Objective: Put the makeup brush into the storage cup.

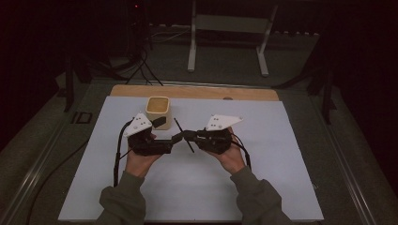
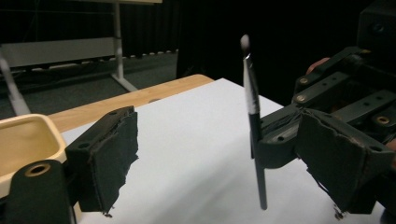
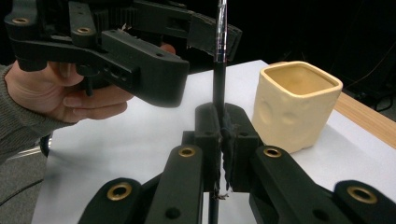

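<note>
A thin black brush [image 1: 184, 135] with a silver ferrule and pale tip [image 2: 252, 107] is clamped in my right gripper [image 1: 186, 136], whose jaws are shut on its lower shaft [image 3: 221, 135]. The brush [image 3: 219, 84] rises straight up out of those jaws. My left gripper [image 1: 176, 138] faces the right one at the middle of the white sheet and stands open [image 2: 224, 158]. The brush stands between its two pads, nearer the right one, and touches neither. A cream square cup [image 1: 158, 111] stands upright just behind the left gripper, with nothing in it [image 3: 294, 105].
A white sheet [image 1: 263, 187] covers the tabletop, with a wooden strip [image 1: 197, 91] bare along the far edge. Beyond the table, a metal frame [image 1: 225, 28] stands on the floor. Black cables [image 1: 117, 154] trail from the left gripper toward the near edge.
</note>
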A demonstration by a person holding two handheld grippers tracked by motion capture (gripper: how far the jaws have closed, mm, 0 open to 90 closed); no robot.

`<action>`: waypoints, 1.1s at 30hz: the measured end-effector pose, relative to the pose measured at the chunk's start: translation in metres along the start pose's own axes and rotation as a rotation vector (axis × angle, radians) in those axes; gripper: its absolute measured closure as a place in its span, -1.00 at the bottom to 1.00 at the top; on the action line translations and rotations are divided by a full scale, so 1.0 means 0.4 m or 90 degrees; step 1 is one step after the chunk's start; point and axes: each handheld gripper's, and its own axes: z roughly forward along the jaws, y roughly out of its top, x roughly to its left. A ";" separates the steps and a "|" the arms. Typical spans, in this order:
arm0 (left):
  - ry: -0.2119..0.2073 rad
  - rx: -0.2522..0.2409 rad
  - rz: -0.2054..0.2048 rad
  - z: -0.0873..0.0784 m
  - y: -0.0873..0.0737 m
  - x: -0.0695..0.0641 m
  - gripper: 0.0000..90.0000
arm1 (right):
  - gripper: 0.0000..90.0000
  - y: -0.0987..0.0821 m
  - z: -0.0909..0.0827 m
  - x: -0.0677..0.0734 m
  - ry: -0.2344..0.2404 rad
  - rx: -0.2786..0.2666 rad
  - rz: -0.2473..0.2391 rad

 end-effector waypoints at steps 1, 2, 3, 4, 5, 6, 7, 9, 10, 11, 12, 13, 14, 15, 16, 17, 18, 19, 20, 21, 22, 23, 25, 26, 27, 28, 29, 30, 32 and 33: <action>0.000 -0.001 0.000 0.001 0.001 -0.001 -0.68 | 0.90 0.000 0.001 0.001 0.001 0.000 0.000; -0.003 -0.001 -0.001 0.002 0.002 -0.001 -0.68 | 0.90 0.000 0.003 0.001 0.001 0.000 -0.002; -0.005 -0.002 -0.002 0.003 0.002 -0.002 -0.67 | 0.90 0.000 0.003 0.002 0.001 0.001 -0.002; -0.005 -0.002 -0.002 0.003 0.002 -0.002 -0.67 | 0.90 0.000 0.003 0.002 0.001 0.001 -0.002; -0.012 0.000 -0.004 0.006 0.004 -0.003 -0.66 | 0.90 0.001 0.006 0.004 0.003 0.000 -0.002; -0.012 0.000 -0.004 0.006 0.004 -0.003 -0.66 | 0.90 0.001 0.007 0.004 0.003 0.000 -0.001; -0.016 0.001 -0.007 0.007 0.004 -0.003 -0.65 | 0.90 0.002 0.008 0.005 0.002 0.000 -0.002; -0.022 0.000 -0.010 0.011 0.005 -0.005 -0.65 | 0.90 0.003 0.010 0.006 0.004 -0.001 -0.002; -0.022 0.000 -0.010 0.011 0.005 -0.005 -0.65 | 0.90 0.003 0.010 0.006 0.004 -0.001 -0.002; -0.024 0.000 -0.009 0.013 0.006 -0.006 -0.64 | 0.90 0.003 0.012 0.007 0.005 0.000 -0.001; -0.024 0.000 -0.009 0.013 0.006 -0.006 -0.62 | 0.90 0.004 0.013 0.008 0.005 0.001 -0.003; -0.024 -0.004 -0.007 0.013 0.006 -0.008 -0.59 | 0.90 0.004 0.014 0.008 0.005 0.002 -0.004; -0.026 -0.008 -0.006 0.012 0.006 -0.009 -0.59 | 0.90 0.004 0.014 0.008 0.005 0.002 -0.004; -0.027 -0.011 -0.007 0.011 0.007 -0.009 -0.56 | 0.90 0.004 0.014 0.008 0.005 0.000 -0.003; -0.030 -0.015 -0.008 0.010 0.007 -0.009 -0.54 | 0.90 0.004 0.014 0.008 0.004 -0.001 -0.002; -0.030 -0.015 -0.008 0.010 0.007 -0.009 -0.52 | 0.90 0.005 0.014 0.008 0.004 -0.002 -0.003; -0.031 -0.017 -0.006 0.007 0.008 -0.009 -0.51 | 0.90 0.005 0.014 0.008 0.003 -0.002 -0.004; -0.032 -0.019 -0.006 0.006 0.008 -0.009 -0.50 | 0.90 0.005 0.014 0.008 0.004 -0.002 -0.004; -0.032 -0.019 -0.006 0.006 0.008 -0.009 -0.47 | 0.90 0.005 0.014 0.008 0.004 -0.002 -0.004; -0.033 -0.020 -0.006 0.005 0.008 -0.009 -0.47 | 0.90 0.005 0.014 0.008 0.003 -0.002 -0.005; -0.033 -0.020 -0.006 0.005 0.008 -0.009 -0.43 | 0.90 0.005 0.014 0.008 0.003 -0.002 -0.005; -0.035 -0.020 -0.007 0.002 0.008 -0.009 -0.35 | 0.90 0.005 0.014 0.008 0.002 -0.003 -0.004; -0.039 -0.022 -0.009 0.000 0.007 -0.007 -0.18 | 0.90 0.006 0.014 0.008 0.002 -0.004 -0.003; -0.044 -0.023 -0.011 0.000 0.007 -0.006 -0.13 | 0.90 0.006 0.013 0.008 0.002 -0.005 -0.002; -0.048 -0.024 -0.011 -0.001 0.006 -0.005 -0.07 | 0.90 0.006 0.012 0.007 0.001 -0.005 -0.003; -0.054 -0.027 -0.016 -0.003 0.004 -0.005 0.00 | 0.90 0.006 0.012 0.007 0.001 -0.007 -0.002; -0.059 -0.030 -0.018 -0.004 0.003 -0.004 0.08 | 0.90 0.007 0.011 0.007 0.001 -0.007 -0.001; -0.064 -0.033 -0.020 -0.004 0.002 -0.003 0.19 | 0.90 0.007 0.011 0.007 0.001 -0.008 -0.001; -0.074 -0.034 -0.026 -0.003 0.000 -0.001 0.36 | 0.90 0.007 0.011 0.007 0.001 -0.007 -0.002; -0.073 -0.033 -0.029 -0.002 -0.001 -0.002 0.45 | 0.90 0.007 0.012 0.008 0.001 -0.007 -0.002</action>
